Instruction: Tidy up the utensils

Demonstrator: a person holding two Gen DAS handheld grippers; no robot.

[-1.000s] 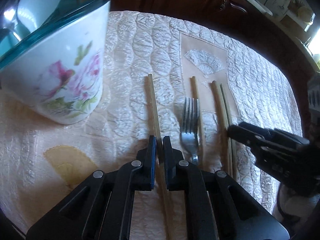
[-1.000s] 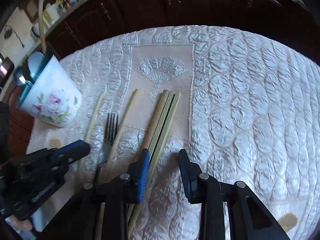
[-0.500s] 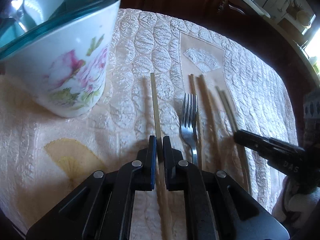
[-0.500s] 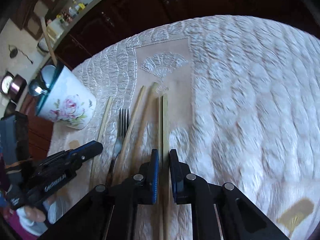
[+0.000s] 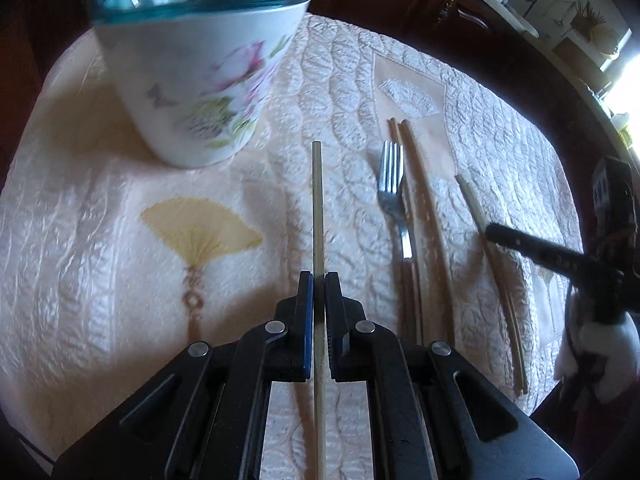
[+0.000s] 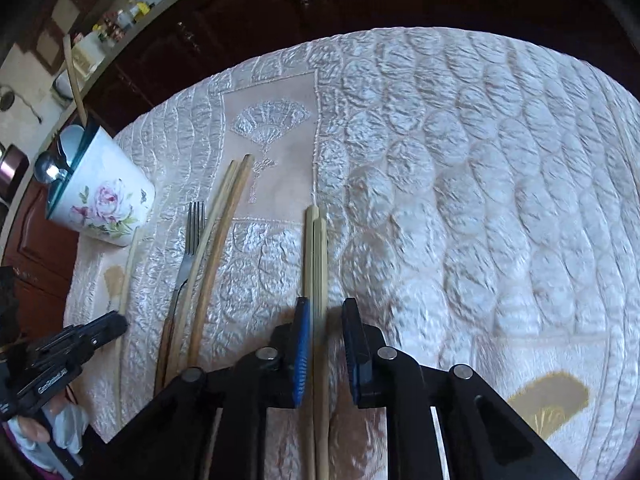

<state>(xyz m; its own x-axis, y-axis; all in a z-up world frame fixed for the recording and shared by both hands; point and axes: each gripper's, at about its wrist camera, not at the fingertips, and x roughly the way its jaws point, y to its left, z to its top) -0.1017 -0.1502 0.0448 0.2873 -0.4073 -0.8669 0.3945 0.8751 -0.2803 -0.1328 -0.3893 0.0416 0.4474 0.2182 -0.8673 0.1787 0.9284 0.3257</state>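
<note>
My left gripper (image 5: pixel 319 280) is shut on one pale chopstick (image 5: pixel 317 200), whose tip points at the floral cup (image 5: pixel 200 80) holding spoons. A fork (image 5: pixel 390 184) and two bent chopsticks (image 5: pixel 424 200) lie to its right on the quilted cloth (image 5: pixel 100 240). Further right, a pair of chopsticks (image 6: pixel 316 248) runs between the jaws of my right gripper (image 6: pixel 325 312). Those jaws are opening: the left pad sits against the pair and a gap shows at the right pad. The left gripper (image 6: pixel 108 324) also shows in the right wrist view, beside the cup (image 6: pixel 104 200).
Dark wooden cabinets (image 6: pixel 360 0) stand behind the table's far edge. A gloved hand (image 6: pixel 40 432) holds the left gripper at the lower left. The cloth (image 6: pixel 480 200) stretches right of the pair with nothing on it. A yellow fan motif (image 5: pixel 196 224) lies before the cup.
The right jaws closed around the pair of chopsticks, drew it rightward away from the others, then loosened slightly. The left gripper moved with its chopstick, and the cup now sits nearer the view's centre.
</note>
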